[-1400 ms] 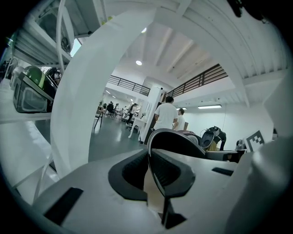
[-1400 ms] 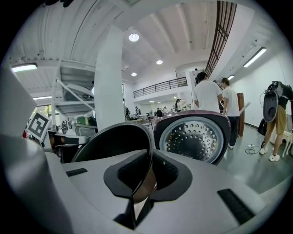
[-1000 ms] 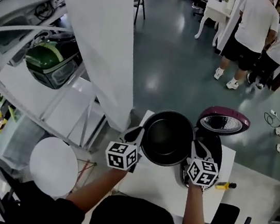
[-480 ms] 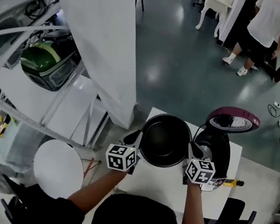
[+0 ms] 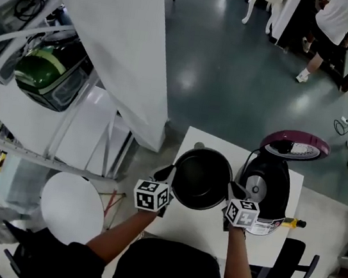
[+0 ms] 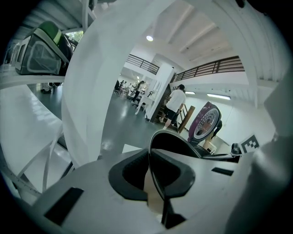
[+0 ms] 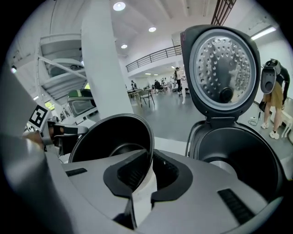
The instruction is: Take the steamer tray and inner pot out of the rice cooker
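The left gripper (image 5: pixel 170 178) and the right gripper (image 5: pixel 231 191) carried the black inner pot (image 5: pixel 202 178) between them, one on each side of its rim. In the left gripper view, the left gripper (image 6: pixel 151 176) had its dark pads nearly together on the thin rim of the pot (image 6: pixel 176 144), which ran straight up between them. In the right gripper view, the right gripper (image 7: pixel 147 177) was pinched in the same way on the opposite rim, and the pot's (image 7: pixel 114 137) open mouth was tilted toward that camera, showing a bare dark inside.

From the head view the pot was out of the rice cooker (image 5: pixel 264 193) and held over the left half of the white table (image 5: pixel 190 227), just beside the cooker. I could not tell whether its base touched the tabletop. The cooker stood toward the table's far right corner with its cavity (image 7: pixel 240 153) open. Its maroon-rimmed lid (image 5: pixel 293 145) was raised behind it, and the lid's perforated metal inner plate (image 7: pixel 223 67) faced the right gripper.

A yellow-handled tool (image 5: pixel 291 222) lay at the table's right edge, just beside the cooker's near side. A round white stool (image 5: pixel 72 207) stood on the floor off the table's left edge, and a black chair (image 5: pixel 288 265) off its near right corner.
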{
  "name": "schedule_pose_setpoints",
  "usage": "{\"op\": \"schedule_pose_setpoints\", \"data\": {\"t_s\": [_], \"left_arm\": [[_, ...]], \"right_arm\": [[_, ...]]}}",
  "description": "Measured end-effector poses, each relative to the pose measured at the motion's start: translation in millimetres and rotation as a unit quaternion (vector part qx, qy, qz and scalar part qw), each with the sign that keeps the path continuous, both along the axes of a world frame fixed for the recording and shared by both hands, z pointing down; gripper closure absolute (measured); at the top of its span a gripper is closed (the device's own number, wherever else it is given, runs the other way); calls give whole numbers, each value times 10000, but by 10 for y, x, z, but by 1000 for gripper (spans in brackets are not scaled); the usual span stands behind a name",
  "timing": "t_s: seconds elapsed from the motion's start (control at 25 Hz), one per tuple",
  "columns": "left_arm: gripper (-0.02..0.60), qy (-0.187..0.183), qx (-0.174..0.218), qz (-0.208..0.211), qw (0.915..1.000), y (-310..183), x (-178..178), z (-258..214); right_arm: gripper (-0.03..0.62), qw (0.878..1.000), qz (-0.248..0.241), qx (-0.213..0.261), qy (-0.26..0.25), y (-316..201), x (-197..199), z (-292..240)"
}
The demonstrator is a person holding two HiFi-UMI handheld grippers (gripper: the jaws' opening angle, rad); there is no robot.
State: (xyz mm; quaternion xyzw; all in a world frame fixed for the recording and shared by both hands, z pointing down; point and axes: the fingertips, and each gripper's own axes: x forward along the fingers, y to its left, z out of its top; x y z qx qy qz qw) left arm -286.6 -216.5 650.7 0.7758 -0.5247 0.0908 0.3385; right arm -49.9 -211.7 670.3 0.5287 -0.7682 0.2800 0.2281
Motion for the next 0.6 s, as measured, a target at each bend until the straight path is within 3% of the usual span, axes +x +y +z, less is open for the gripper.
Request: {"op": "schedule_pose_setpoints", "data": {"t_s": [0.6], "left_arm": [[565, -172, -689, 29, 9975, 32, -39, 773]], "right_arm": [[563, 9979, 64, -565, 320, 122, -24, 634]]}}
